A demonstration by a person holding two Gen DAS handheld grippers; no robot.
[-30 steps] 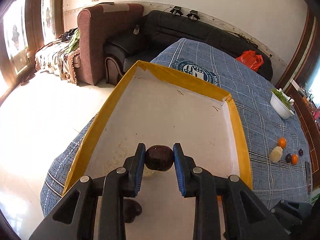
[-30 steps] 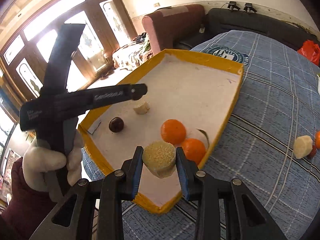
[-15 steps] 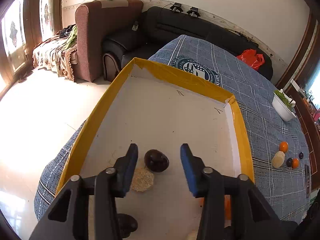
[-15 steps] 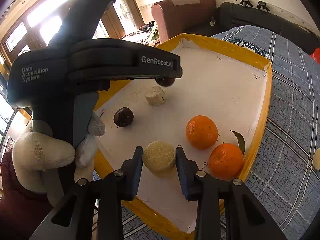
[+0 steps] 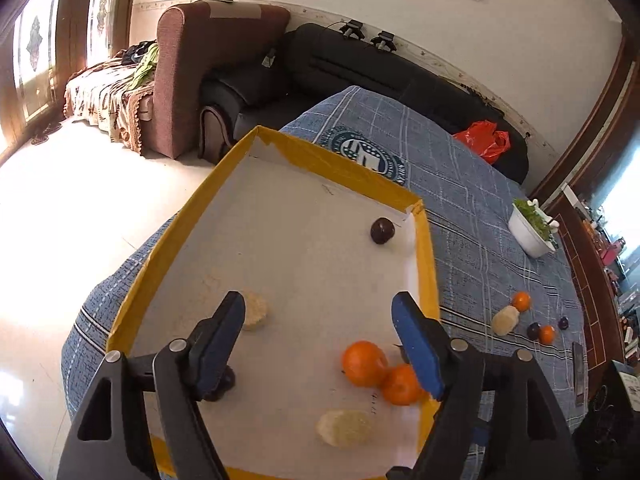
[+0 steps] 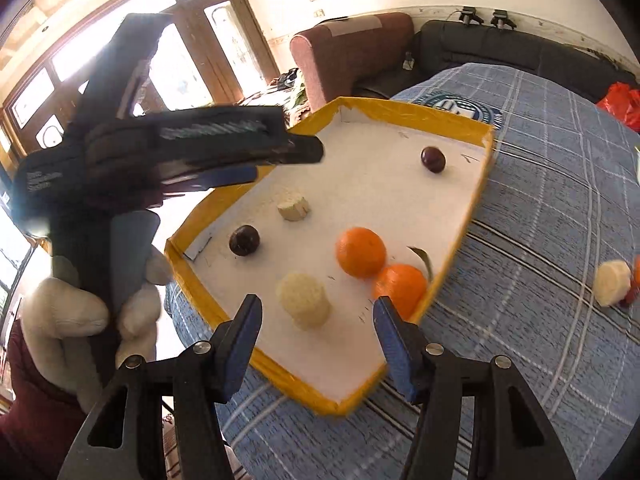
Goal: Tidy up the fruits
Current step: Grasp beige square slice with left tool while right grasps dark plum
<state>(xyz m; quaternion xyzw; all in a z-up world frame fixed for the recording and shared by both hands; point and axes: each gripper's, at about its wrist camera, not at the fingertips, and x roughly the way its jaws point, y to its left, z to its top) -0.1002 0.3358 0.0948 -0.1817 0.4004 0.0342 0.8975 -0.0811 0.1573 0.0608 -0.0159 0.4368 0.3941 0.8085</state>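
My right gripper: jaws spread, empty. Pale yellow cylindrical fruit chunk stands upright in the yellow-rimmed white tray, just ahead between its fingers. My left gripper: released.

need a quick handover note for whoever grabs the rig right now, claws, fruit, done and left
Left claw: open, holding nothing, above the tray.
Right claw: open, holding nothing, at the tray's near edge.
In the tray: two oranges touching, three pale chunks, one just beyond the right claw, one further in, and two dark round fruits, the second near the far corner.
Left on the blue cloth: a pale chunk, two small oranges and two dark fruits, clustered to the right of the tray.
Next, probably: fetch those five.
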